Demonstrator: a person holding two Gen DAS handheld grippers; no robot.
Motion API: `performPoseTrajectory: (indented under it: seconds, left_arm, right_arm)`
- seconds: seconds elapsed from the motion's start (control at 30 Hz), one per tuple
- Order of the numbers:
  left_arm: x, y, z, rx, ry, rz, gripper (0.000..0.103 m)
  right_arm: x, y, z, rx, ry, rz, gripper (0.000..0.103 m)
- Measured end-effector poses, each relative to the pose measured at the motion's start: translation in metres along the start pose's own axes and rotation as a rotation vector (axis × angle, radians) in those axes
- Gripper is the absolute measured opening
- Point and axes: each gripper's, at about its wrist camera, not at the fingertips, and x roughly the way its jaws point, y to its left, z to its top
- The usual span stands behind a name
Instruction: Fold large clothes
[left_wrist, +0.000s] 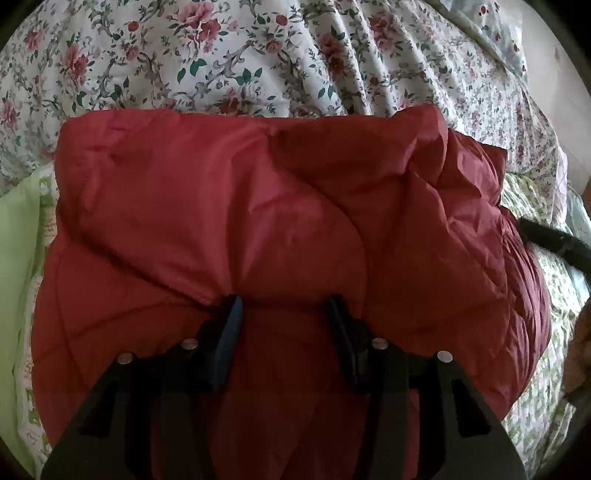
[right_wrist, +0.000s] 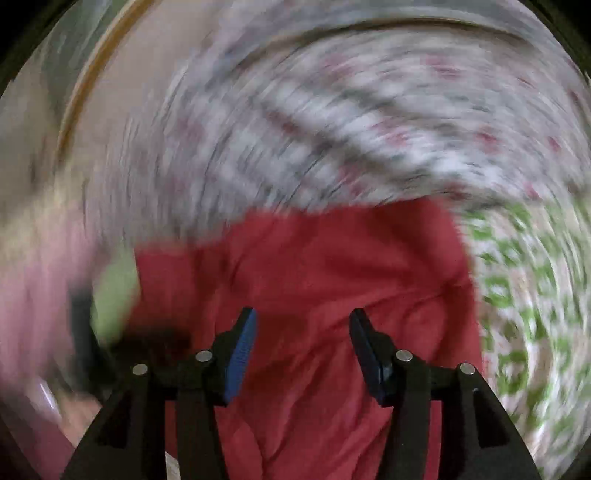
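Left wrist view: the red jacket (left_wrist: 280, 221) lies folded on the flowery bed (left_wrist: 221, 55).
Left gripper (left_wrist: 284, 310): jaws spread, pressing into the jacket.
Right gripper (right_wrist: 303, 325): jaws spread above it, blurry.
Tip: you should press the puffy jacket flat.

Bed, green-print sheet (left_wrist: 539, 325); red quilted jacket (left_wrist: 258, 206), rose-floral duvet (left_wrist: 221, 55) lying on it.

Red jacket (left_wrist: 280, 221) fills the near bed, bulging between the spread fingers of the left gripper (left_wrist: 284, 306). Floral quilt (left_wrist: 221, 55) beyond lies low and passable. The right gripper (right_wrist: 303, 321) view is blurred.
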Motion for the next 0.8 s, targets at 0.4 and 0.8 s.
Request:
performPoseTrajectory:
  seconds: [0.4,0.8]
  left_arm:
    - [0.016,0.098,0.025,-0.240,0.011,0.092,0.046]
    - [-0.004,0.107,0.010,-0.272,0.000,0.055,0.048]
  right_arm:
    - [0.071,-0.080,0.008,0.248,0.054,-0.147,0.063]
    - [0.089,-0.081,0.009,0.262,0.056,-0.147,0.063]
